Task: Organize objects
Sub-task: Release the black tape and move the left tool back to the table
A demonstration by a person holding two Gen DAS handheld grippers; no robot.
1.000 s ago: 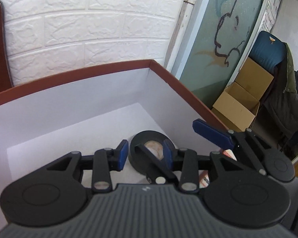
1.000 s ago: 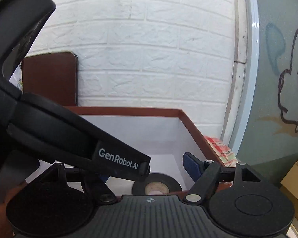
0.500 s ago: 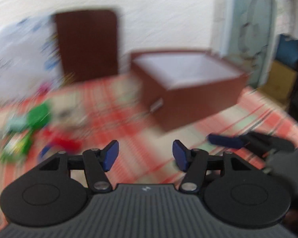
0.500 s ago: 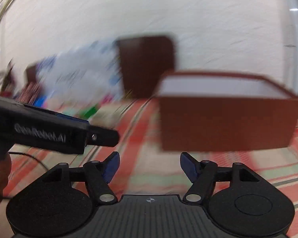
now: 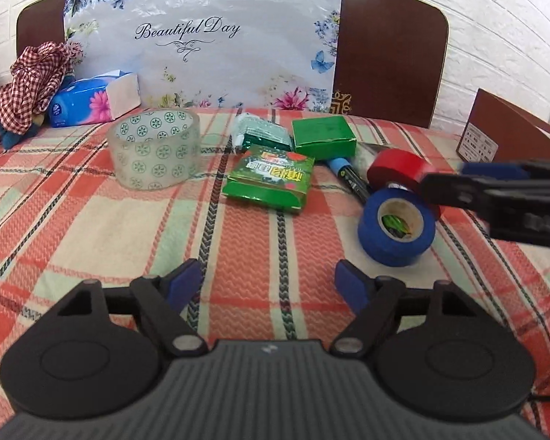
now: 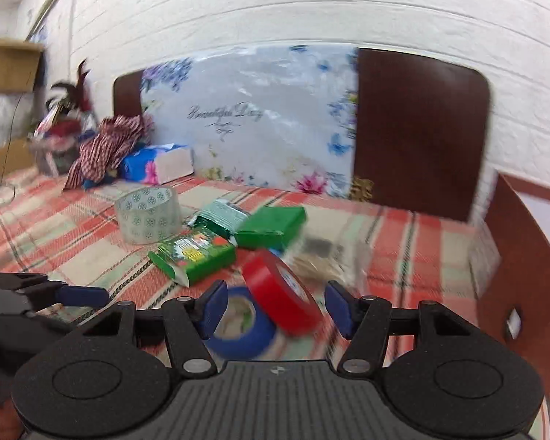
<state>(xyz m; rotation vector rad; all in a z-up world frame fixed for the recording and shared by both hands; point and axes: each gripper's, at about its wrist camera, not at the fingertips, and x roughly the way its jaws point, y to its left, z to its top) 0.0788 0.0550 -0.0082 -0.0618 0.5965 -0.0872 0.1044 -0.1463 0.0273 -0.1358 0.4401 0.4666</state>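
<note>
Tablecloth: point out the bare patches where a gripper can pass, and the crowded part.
Bare tablecloth lies before the clear tape roll and between it and the green packet. Crowded at right: green box, marker, red tape and blue tape cluster by the brown box.

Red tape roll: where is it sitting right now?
The red tape roll is on the plaid tablecloth, right side of the left wrist view, leaning on the blue tape roll. In the right wrist view it lies between the open right gripper fingers.

Both wrist views low over tablecloth, facing wall; share blue tape.
</note>
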